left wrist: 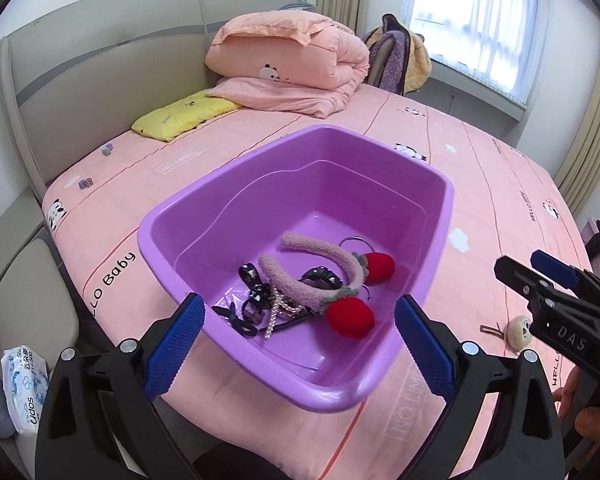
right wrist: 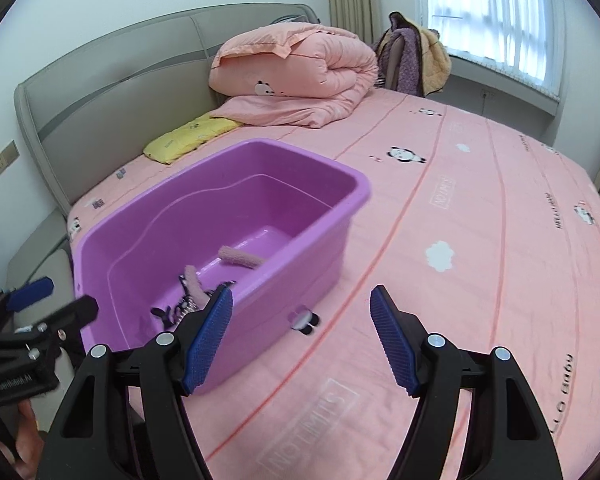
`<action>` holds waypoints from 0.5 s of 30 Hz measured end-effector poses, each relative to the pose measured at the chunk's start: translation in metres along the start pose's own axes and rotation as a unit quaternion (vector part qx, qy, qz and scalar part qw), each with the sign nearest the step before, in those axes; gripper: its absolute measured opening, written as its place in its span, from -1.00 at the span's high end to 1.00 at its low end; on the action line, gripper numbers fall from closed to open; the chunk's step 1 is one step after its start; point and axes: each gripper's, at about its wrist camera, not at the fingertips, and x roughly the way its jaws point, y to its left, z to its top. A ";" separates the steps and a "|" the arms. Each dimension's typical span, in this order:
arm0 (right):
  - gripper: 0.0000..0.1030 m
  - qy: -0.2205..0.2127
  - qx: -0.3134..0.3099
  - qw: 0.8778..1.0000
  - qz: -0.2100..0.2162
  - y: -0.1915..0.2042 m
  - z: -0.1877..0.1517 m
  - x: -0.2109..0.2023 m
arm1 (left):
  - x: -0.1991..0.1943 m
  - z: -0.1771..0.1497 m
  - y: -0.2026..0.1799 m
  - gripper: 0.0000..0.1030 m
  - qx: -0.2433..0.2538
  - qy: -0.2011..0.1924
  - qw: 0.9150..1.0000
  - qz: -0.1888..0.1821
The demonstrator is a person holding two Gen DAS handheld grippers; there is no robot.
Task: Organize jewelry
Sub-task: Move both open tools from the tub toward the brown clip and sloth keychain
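Observation:
A purple plastic tub (left wrist: 172, 236) (right wrist: 340, 184) stands on the pink bed. Inside lie a fuzzy pink headband with two red strawberries (left wrist: 350, 316), several black hair clips (left wrist: 256, 300), a rhinestone clip (left wrist: 278, 312) and thin metal rings (left wrist: 356, 242). My left gripper (left wrist: 300, 320) is open and empty, held over the tub's near rim. My right gripper (right wrist: 302, 304) is open and empty too, over the sheet just right of the tub. A small round beige piece (left wrist: 518, 330) and a thin hairpin (left wrist: 490, 329) lie on the sheet under the right gripper (left wrist: 528, 268). The left gripper (right wrist: 60, 298) shows at the left edge of the right wrist view.
A folded pink quilt (left wrist: 292, 56) and a yellow pillow (left wrist: 184, 116) lie by the grey headboard (left wrist: 100, 80). A tissue pack (left wrist: 24, 392) sits beside the bed at left. A chair draped with clothes (right wrist: 412, 60) stands by the window. Pink sheet (right wrist: 480, 240) stretches to the right.

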 end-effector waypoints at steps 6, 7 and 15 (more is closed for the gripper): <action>-0.37 -0.020 0.029 0.999 -0.017 -0.031 -0.023 -0.042 | -0.010 -0.005 -0.031 -0.84 0.022 -0.002 1.000 -0.012; -0.37 -0.021 0.031 0.999 -0.021 -0.036 -0.028 -0.048 | -0.011 -0.006 -0.037 -0.84 0.025 -0.002 1.000 -0.017; -0.37 -0.021 0.062 0.996 -0.057 -0.088 -0.064 -0.084 | -0.015 -0.018 -0.095 -0.84 0.054 0.001 0.997 -0.051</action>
